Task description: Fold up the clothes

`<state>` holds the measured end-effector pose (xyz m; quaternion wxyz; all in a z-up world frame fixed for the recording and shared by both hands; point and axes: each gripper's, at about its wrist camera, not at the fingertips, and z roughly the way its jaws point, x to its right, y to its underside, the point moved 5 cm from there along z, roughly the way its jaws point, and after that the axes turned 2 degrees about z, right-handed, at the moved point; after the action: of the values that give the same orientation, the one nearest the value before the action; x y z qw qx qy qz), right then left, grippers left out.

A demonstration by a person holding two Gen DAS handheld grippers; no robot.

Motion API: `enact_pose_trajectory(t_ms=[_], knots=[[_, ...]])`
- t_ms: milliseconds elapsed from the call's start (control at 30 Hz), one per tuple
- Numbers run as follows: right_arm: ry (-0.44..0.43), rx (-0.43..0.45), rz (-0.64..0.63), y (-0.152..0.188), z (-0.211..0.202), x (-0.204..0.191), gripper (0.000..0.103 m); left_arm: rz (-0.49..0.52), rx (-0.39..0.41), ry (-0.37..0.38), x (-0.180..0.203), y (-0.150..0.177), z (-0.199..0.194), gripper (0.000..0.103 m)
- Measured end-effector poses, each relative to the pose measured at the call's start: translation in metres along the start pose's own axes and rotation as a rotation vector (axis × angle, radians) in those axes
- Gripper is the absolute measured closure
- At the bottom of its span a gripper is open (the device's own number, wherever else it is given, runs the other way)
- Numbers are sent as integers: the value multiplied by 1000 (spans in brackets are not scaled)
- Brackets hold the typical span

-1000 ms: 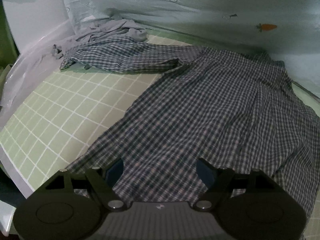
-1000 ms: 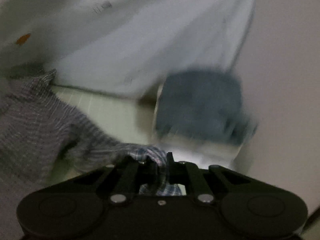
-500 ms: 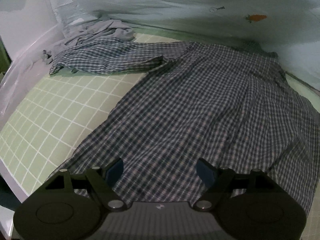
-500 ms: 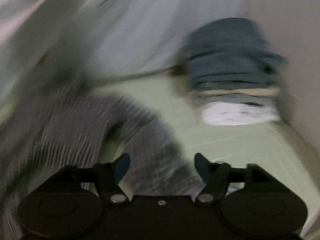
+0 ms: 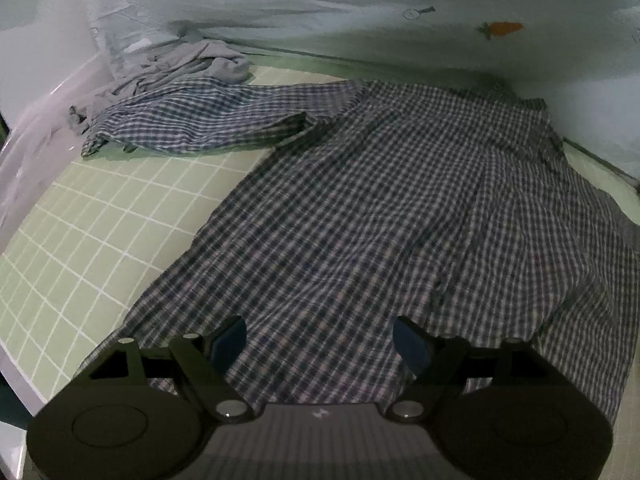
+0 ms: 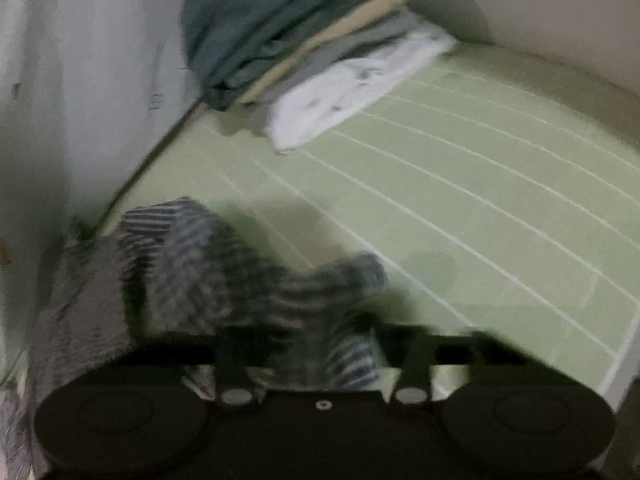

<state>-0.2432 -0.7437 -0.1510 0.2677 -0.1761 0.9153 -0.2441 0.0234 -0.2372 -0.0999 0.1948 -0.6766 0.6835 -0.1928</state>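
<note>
- Left gripper (image 5: 320, 342) hangs over the near hem of the plaid shirt (image 5: 380, 216), fingers (image 5: 228, 340) wide apart with nothing between them.
- Right gripper (image 6: 316, 344) is smeared by motion blur; its fingers look spread, with the shirt's bunched sleeve (image 6: 256, 280) lying between and ahead of them, but whether they touch the cloth cannot be told.
- Ahead of the left gripper the shirt lies spread flat on a pale green mat (image 5: 92, 216) ruled with a white grid; one sleeve stretches away to the far left.
- Beyond that sleeve a crumpled grey garment (image 5: 188, 64) lies at the mat's far edge.
- A pale sheet (image 5: 360, 8) hangs behind the mat, printed with small motifs, among them an orange carrot (image 5: 502, 29); no writing on it can be read.
- Ahead of the right gripper a stack of folded clothes (image 6: 304, 48) sits in the far corner against a plain wall (image 6: 540, 12): dark teal on top, then cream, grey and white.
- The shirt's right side runs out of the left view.
</note>
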Motion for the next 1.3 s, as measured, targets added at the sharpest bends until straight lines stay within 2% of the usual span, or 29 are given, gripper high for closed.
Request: enact_pose_trajectory(t_ms=[67, 167, 233, 267, 300, 367, 433, 467, 500, 733, 833, 933, 1033, 1100, 1133, 1167, 1200, 1267, 1300], knots=[[11, 42, -50, -18, -3, -4, 97, 4, 5, -1, -2, 0, -1, 22], [90, 189, -84, -67, -15, 0, 97, 6, 14, -5, -7, -1, -4, 22], [173, 310, -76, -102, -25, 4, 92, -5, 19, -13, -15, -2, -4, 22], [212, 360, -81, -114, -29, 5, 79, -14, 22, -18, -20, -3, -5, 22], [257, 393, -92, -123, -30, 3, 56, -26, 23, -23, -26, -3, -5, 22], [338, 414, -124, -131, -31, -5, 40, -52, 27, -35, -40, -5, -4, 22], [296, 396, -145, -117, -32, -21, 33, -79, 28, -51, -56, -6, -3, 22], [257, 374, -155, -104, -32, -30, 24, -87, 24, -58, -64, -6, -2, 22], [215, 338, -169, -88, -30, -41, 21, -94, 19, -65, -72, -6, -1, 21], [-19, -12, -306, 46, -2, -125, 21, -80, -57, -67, -114, -2, 22, 21], [-80, -127, -317, 92, 2, -151, 21, -68, -93, -64, -131, 0, 33, 21], [-76, -181, -351, 125, 2, -169, 22, -47, -117, -51, -142, 0, 47, 21], [-76, -183, -393, 137, 0, -183, 26, -31, -132, -32, -149, 2, 57, 21], [-54, -176, -419, 141, 1, -191, 37, -20, -144, -23, -152, 2, 62, 21], [-39, -172, -431, 142, 2, -195, 39, -15, -150, -22, -153, 3, 65, 21], [-28, -169, -445, 143, 3, -199, 54, -10, -156, -13, -154, 3, 66, 21], [-27, -173, -455, 142, 3, -202, 78, -6, -162, -4, -154, 3, 68, 21], [-30, -183, -465, 139, 6, -205, 98, 0, -169, 4, -152, 5, 68, 21], [-30, -181, -484, 136, 7, -207, 101, 3, -173, 8, -151, 6, 67, 21]])
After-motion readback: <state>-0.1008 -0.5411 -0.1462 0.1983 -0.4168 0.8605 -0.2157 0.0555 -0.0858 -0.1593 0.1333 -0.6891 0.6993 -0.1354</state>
